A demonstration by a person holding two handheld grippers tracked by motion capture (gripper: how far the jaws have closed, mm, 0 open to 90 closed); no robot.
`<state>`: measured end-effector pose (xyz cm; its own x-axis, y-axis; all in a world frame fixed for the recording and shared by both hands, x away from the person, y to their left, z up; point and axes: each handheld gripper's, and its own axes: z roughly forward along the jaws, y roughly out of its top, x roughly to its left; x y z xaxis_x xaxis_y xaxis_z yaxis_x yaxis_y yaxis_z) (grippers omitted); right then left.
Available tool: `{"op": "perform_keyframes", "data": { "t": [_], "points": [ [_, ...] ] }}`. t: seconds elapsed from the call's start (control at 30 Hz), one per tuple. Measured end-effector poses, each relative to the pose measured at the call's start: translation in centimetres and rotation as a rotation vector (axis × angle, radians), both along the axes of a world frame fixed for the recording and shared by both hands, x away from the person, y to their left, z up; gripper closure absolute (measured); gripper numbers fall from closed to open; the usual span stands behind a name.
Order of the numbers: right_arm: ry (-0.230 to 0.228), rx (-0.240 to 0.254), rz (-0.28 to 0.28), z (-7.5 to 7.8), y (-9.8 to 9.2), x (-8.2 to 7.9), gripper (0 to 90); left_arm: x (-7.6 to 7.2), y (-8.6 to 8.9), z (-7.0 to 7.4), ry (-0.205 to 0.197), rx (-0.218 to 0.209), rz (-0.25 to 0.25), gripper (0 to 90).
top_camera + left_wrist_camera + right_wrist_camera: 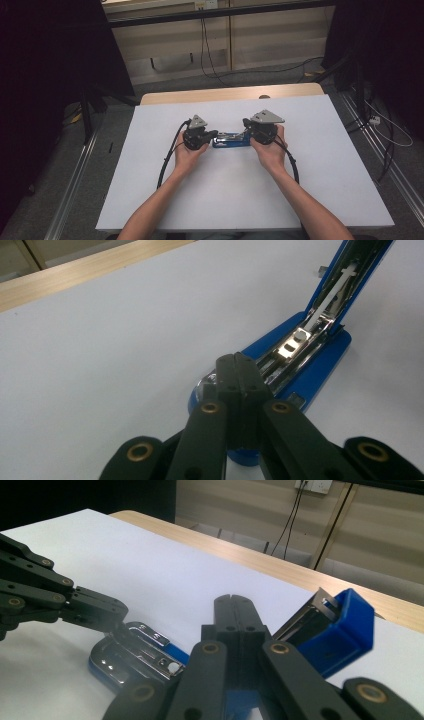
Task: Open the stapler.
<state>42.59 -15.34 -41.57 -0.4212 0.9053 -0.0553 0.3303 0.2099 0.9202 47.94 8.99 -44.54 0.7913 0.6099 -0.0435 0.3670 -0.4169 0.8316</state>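
A blue stapler (231, 140) lies open in the middle of the white table (150, 190). Its blue top (340, 630) is lifted and its bare metal magazine (295, 342) shows. My left gripper (214, 134) comes in from the left. It is shut, with nothing between the jaws, and its tips (237, 362) rest on the stapler's front metal end (140, 650). My right gripper (246, 131) comes from the right, also shut and empty. In the right gripper view its closed jaws (234, 602) stand just left of the raised top, with the left gripper (95, 611) across from it.
The table's wooden far edge (225, 94) shows beyond the white sheet. Black cables trail from both grippers across the table toward me (167, 160). More cables lie on the floor (390, 135) to the right, and dark stands (87, 110) sit to the left.
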Motion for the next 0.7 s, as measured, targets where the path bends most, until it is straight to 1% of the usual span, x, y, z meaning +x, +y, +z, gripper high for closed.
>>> {"op": "perform_keyframes", "data": {
  "t": [0.07, 0.13, 0.37, 0.4, 0.5, 0.6, 0.63, 0.7],
  "points": [
    [0.000, 0.004, -0.004, 0.0, -0.2, 0.0, 90.0, 0.0, 0.0, 0.0, -0.003, 0.002, 0.000, 90.0],
    [0.004, 0.010, -0.007, 0.1, -0.8, 0.1, 90.0, 0.0, 0.0, 0.0, -0.001, 0.000, 0.000, 90.0],
    [0.005, -0.003, -0.003, 0.2, -1.1, 0.0, 90.0, 0.0, 0.0, 0.0, -0.002, 0.003, 0.003, 90.0],
    [0.007, -0.008, -0.011, 0.2, -1.4, 0.0, 90.0, 0.0, 0.0, 0.0, -0.003, 0.002, 0.002, 90.0],
    [0.014, -0.003, -0.022, -0.1, -2.0, 0.0, 90.0, -0.1, 0.0, 0.0, -0.001, -0.001, 0.002, 90.0],
    [0.018, 0.006, -0.028, -0.2, -2.6, -0.1, 90.0, -0.1, 0.0, 0.0, -0.007, 0.002, 0.004, 90.0],
    [0.015, 0.009, -0.021, -0.2, -2.7, -0.1, 90.0, -0.1, 0.0, 0.0, -0.001, -0.004, 0.005, 90.0],
    [0.018, 0.002, -0.028, -0.3, -3.0, -0.2, 90.0, -0.1, 0.0, 0.0, -0.004, 0.000, 0.005, 90.0]
  ]
}}
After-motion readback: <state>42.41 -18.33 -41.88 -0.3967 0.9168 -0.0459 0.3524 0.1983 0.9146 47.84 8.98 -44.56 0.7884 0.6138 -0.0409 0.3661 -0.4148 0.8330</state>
